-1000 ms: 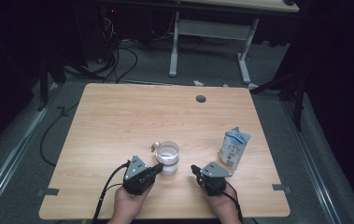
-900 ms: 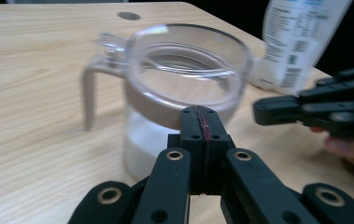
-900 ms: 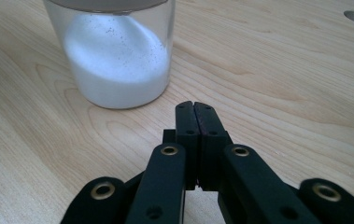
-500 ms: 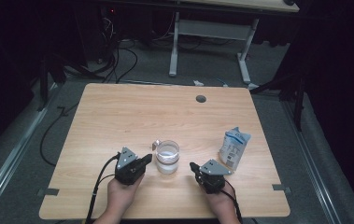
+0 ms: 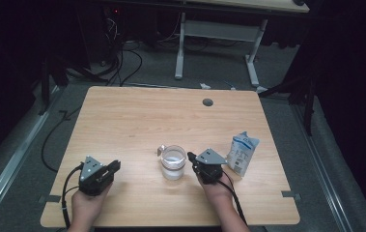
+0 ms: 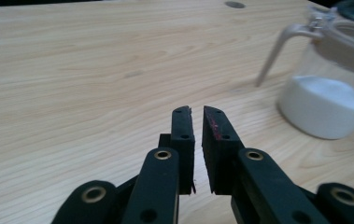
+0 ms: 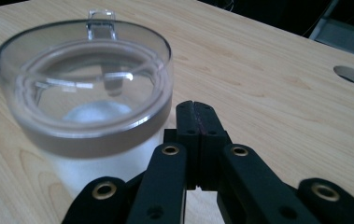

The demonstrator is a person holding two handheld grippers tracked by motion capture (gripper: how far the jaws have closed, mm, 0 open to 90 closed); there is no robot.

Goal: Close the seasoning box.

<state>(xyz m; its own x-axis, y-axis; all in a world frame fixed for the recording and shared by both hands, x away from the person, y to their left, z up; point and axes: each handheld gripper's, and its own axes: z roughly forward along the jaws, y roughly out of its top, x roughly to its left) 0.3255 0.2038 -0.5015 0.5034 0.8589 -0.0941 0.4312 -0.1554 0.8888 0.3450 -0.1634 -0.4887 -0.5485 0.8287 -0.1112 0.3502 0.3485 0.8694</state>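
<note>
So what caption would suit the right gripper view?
Shut right gripper beside a lidded clear jar on the wooden table.

Left hand-held gripper (image 5: 114,166) ajar, right hand-held gripper (image 5: 190,156) closed

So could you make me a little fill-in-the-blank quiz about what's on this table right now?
1. The clear jar with a lid holds a layer of ____ powder at its bottom.
2. The blue and white carton stands on the table to the ____ of the jar in the high view.
3. The right tool has its jaws pressed ____, with nothing between them.
4. The round hole in the table lies near its ____ edge.

Missing words: white; right; together; far
</note>
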